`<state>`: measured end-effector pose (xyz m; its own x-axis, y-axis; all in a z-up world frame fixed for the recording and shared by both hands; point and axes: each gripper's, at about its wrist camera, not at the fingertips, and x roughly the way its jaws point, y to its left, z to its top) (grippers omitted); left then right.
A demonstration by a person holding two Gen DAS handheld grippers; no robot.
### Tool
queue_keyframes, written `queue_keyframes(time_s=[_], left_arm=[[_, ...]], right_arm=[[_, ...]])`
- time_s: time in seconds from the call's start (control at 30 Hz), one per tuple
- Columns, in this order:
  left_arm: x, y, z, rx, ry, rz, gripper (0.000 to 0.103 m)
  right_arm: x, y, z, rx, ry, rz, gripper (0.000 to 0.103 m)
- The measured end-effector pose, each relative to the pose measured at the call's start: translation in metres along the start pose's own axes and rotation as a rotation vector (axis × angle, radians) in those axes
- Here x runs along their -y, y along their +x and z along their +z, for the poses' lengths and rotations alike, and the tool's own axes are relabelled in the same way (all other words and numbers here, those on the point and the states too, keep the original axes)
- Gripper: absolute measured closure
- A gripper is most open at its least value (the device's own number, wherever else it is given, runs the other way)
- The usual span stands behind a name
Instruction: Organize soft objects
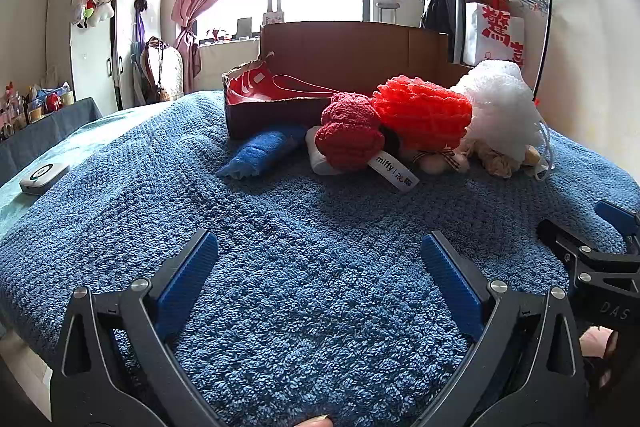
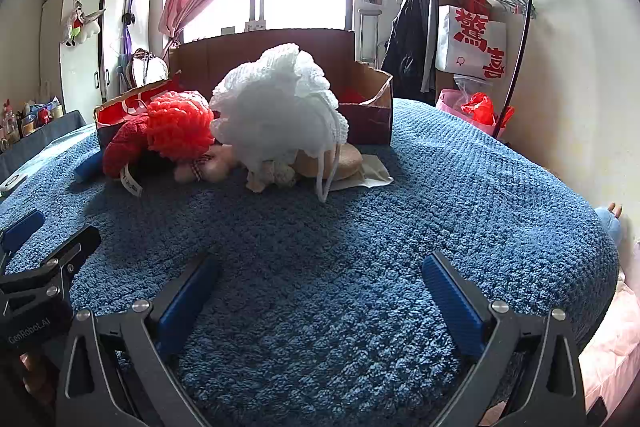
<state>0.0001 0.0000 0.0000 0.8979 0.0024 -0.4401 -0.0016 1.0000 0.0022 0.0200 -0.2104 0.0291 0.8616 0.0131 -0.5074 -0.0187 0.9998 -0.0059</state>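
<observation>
Two hand-held grippers, left [image 1: 318,255] and right [image 2: 320,277], agape, empty; risk: white pouf's [image 2: 276,107] cord [image 2: 326,171] snagging neighbouring toys.

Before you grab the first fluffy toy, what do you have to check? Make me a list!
1. Left hand-held gripper open and empty: ok.
2. Right hand-held gripper open and empty: ok.
3. Blue blanket between the grippers and the pile is free of things in the way: ok.
4. White fluffy ball sits on top, easy to reach first: ok.
5. Cardboard box behind the pile is open: ok; room inside: cannot tell.
6. Red fluffy ball is separate from the dark red knit toy: cannot tell, they press together.
</observation>
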Motion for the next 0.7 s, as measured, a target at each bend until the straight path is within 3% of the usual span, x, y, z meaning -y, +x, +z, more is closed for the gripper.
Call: queue_keyframes(time_s=[0.7], left_arm=[[0.0001,0.0001,0.0000,-0.003,0.000,0.000,0.000]], right_arm=[[-0.0018,0.0004,-0.0005,0.001,0.000,-0.001,0.000]])
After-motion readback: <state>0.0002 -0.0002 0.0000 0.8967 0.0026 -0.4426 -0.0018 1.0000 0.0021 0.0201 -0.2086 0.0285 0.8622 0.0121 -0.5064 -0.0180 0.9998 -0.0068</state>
